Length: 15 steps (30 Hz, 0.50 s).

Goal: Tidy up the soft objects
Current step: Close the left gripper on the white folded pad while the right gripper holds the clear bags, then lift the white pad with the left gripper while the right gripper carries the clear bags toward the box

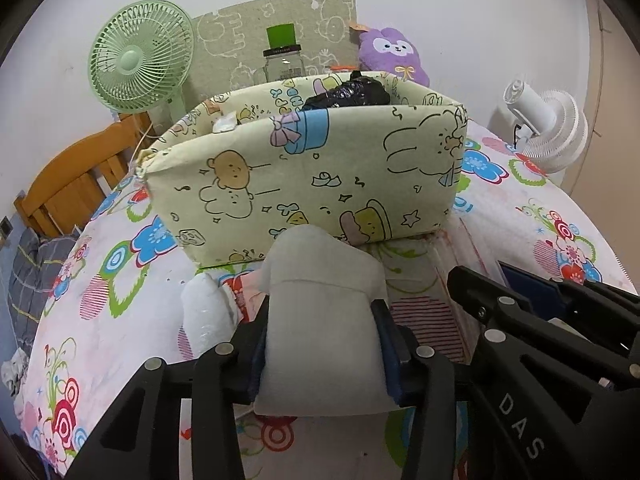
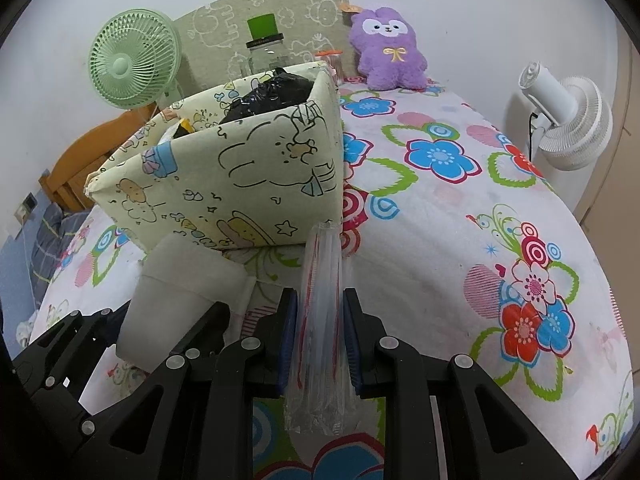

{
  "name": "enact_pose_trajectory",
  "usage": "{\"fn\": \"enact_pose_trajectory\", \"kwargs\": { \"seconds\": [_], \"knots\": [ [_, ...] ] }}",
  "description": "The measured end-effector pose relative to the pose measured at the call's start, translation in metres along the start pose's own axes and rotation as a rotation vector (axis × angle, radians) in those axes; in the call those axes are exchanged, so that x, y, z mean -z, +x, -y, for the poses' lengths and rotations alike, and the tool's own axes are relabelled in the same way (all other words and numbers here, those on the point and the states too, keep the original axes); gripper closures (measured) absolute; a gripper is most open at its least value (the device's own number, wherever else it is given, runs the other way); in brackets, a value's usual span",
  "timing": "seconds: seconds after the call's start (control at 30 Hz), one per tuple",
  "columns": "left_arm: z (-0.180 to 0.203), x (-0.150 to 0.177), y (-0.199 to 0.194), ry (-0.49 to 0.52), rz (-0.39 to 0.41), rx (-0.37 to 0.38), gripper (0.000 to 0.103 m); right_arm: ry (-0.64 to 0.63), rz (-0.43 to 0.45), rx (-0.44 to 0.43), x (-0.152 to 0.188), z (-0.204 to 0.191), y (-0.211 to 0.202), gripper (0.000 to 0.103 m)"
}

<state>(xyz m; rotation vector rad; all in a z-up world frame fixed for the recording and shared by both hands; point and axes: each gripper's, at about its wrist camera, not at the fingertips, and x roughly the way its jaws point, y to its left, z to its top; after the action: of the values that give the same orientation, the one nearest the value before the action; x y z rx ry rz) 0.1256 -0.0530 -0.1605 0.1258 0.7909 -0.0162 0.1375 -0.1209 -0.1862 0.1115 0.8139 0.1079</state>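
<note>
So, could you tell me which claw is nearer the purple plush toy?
Right. The right claw sits toward the purple plush toy; the left claw lies on its far side.

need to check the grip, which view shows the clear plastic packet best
The right wrist view: the clear plastic packet stands upright mid-frame, clamped between the right gripper pads, red stripes visible. The left wrist view shows only that gripper's side; the packet cannot be made out there.
</note>
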Motion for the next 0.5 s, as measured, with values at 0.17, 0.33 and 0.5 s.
{"fn": "enact_pose_trajectory", "kwargs": {
  "seconds": [0.17,0.33,0.5],
  "knots": [
    [-0.004,0.003,-0.010,-0.011,0.015,0.000,0.057,-0.006,0.013,-0.003,0.002,-0.005,-0.008,0.077],
    [-0.008,0.004,-0.018,-0.023,0.022,0.009,0.058,-0.015,0.028,-0.005,0.003,-0.011,-0.018,0.077],
    [-0.012,0.004,-0.031,-0.037,0.040,0.023,0.058,-0.024,0.043,0.001,0.002,-0.018,-0.028,0.077]
  ]
}}
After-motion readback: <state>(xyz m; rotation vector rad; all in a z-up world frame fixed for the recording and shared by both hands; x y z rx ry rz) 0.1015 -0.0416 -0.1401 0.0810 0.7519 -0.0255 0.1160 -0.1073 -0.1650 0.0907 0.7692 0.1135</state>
